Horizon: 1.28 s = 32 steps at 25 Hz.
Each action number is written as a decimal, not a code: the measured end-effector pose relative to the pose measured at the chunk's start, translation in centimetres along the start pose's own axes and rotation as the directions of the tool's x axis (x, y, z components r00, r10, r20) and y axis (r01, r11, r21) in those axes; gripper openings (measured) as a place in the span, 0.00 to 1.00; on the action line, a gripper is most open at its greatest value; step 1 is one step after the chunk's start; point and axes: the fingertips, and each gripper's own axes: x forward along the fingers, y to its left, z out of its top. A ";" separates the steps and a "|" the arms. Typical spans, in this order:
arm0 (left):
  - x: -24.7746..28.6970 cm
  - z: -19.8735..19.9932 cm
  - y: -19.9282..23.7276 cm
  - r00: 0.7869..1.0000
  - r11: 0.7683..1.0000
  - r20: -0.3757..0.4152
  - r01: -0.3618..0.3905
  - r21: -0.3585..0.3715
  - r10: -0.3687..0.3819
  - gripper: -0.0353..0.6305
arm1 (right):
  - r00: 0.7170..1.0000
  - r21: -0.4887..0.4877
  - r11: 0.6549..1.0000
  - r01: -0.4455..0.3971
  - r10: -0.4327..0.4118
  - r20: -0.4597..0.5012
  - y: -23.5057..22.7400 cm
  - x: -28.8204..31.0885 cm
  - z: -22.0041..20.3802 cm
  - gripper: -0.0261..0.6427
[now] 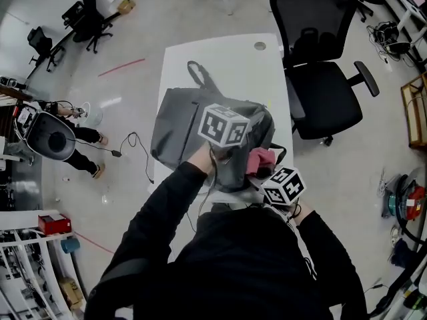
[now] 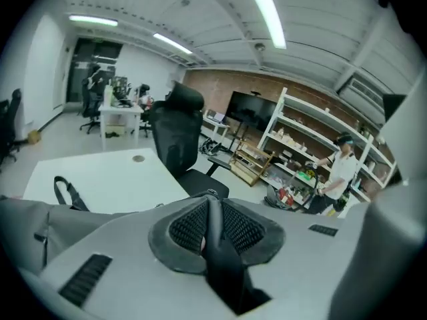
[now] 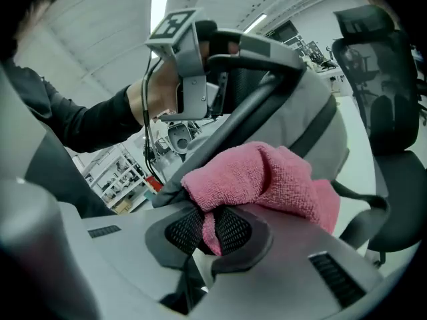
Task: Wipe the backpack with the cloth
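Observation:
A grey backpack (image 1: pixel 180 122) lies on the white table (image 1: pixel 227 52), its black top loop (image 1: pixel 197 75) pointing away from me. My left gripper (image 1: pixel 225 145) is over the bag's near end. In the left gripper view its jaws (image 2: pixel 212 227) are shut on a black backpack strap (image 2: pixel 223 265) that runs between the pads. The right gripper view shows that left gripper (image 3: pixel 223 52) lifting a black strap off the bag (image 3: pixel 313 105). My right gripper (image 3: pixel 208 229) is shut on a pink cloth (image 3: pixel 267 179), bunched against the bag's near right side (image 1: pixel 261 159).
A black office chair (image 1: pixel 320 65) stands close to the table's right edge. A person (image 1: pixel 60 135) sits on the floor to the left, with cables nearby. Another person (image 2: pixel 341 169) stands by shelves (image 2: pixel 300 139) across the room. More desks and chairs stand further back.

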 end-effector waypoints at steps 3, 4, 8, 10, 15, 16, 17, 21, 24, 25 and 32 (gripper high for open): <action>-1.6 0.7 -3.6 0.997 0.993 0.026 0.074 0.089 -0.076 0.17 | 0.999 -0.032 0.999 -0.029 0.030 0.024 2.4 0.9 1.3 0.09; -2.6 0.9 -4.4 0.994 0.990 0.045 0.097 0.107 -0.102 0.17 | 0.998 -0.044 0.998 -0.039 0.041 0.041 3.4 1.4 1.9 0.09; -8.7 1.8 -4.7 0.977 0.981 0.156 0.121 0.153 -0.145 0.16 | 0.992 -0.115 0.990 -0.086 0.095 0.083 7.1 3.3 4.6 0.09; -12.6 2.0 -4.1 0.958 0.980 0.237 0.129 0.150 -0.163 0.16 | 0.990 -0.187 0.976 -0.107 0.122 0.067 9.0 3.5 5.6 0.09; -19.6 0.6 -4.9 0.901 0.969 0.373 0.159 0.189 -0.221 0.16 | 0.981 -0.541 0.826 -0.159 0.193 0.006 12.7 -0.8 8.0 0.09; -20.7 -0.1 -5.2 0.893 0.966 0.386 0.164 0.200 -0.231 0.16 | 0.981 -0.622 0.769 -0.146 0.192 0.008 12.9 -2.1 9.0 0.09; -21.9 -1.0 -5.3 0.884 0.964 0.400 0.170 0.207 -0.242 0.16 | 0.980 -0.686 0.717 -0.127 0.199 0.026 13.1 -3.4 10.5 0.09; -27.2 -4.4 -4.4 0.845 0.965 0.471 0.182 0.190 -0.252 0.16 | 0.958 -0.645 0.762 -0.046 0.217 0.188 14.1 -7.1 18.8 0.09; -30.1 -6.3 -3.4 0.822 0.973 0.521 0.174 0.153 -0.229 0.16 | 0.970 -0.608 0.794 -0.001 0.149 0.192 13.1 -5.2 22.1 0.09; -30.7 -7.0 -3.1 0.818 0.976 0.534 0.164 0.140 -0.214 0.16 | 0.980 -0.645 0.764 -0.014 0.137 0.141 13.1 -3.5 22.1 0.09; -35.8 -8.9 0.4 0.757 0.989 0.640 0.140 0.039 -0.132 0.15 | 0.987 -0.673 0.723 0.158 -0.102 0.122 6.4 6.9 27.6 0.09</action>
